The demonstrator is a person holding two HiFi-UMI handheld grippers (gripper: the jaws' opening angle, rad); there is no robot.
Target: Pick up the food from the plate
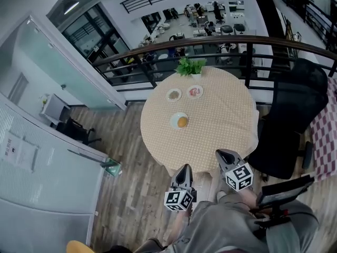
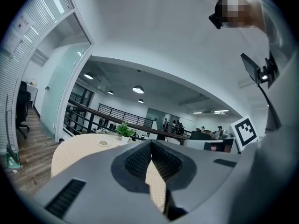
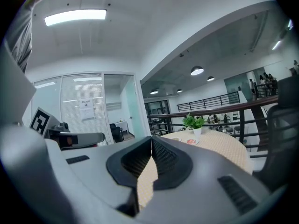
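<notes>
Both grippers are held short of the near edge of the round table (image 1: 221, 125), which is covered with a checked cloth. The left gripper (image 1: 184, 168) is seen with its jaws pressed together and nothing between them; the right gripper (image 1: 220, 153) is likewise closed and empty. The food (image 1: 182, 122), an orange-yellow piece, is seen on a white plate (image 1: 176, 117) left of the table's middle, well apart from both grippers, with only bare cloth and the table's near rim lying between. Two more small plates, one (image 1: 174, 94) beside the other (image 1: 195, 91), are set farther back on the table, and a potted plant (image 1: 190, 66) is placed at its far edge. A black office chair (image 1: 287, 115) is stood close against the table's right side. A dark railing (image 1: 158, 50) is run behind the table, and a small green object (image 1: 112, 166) is left on the wooden floor to the table's left
</notes>
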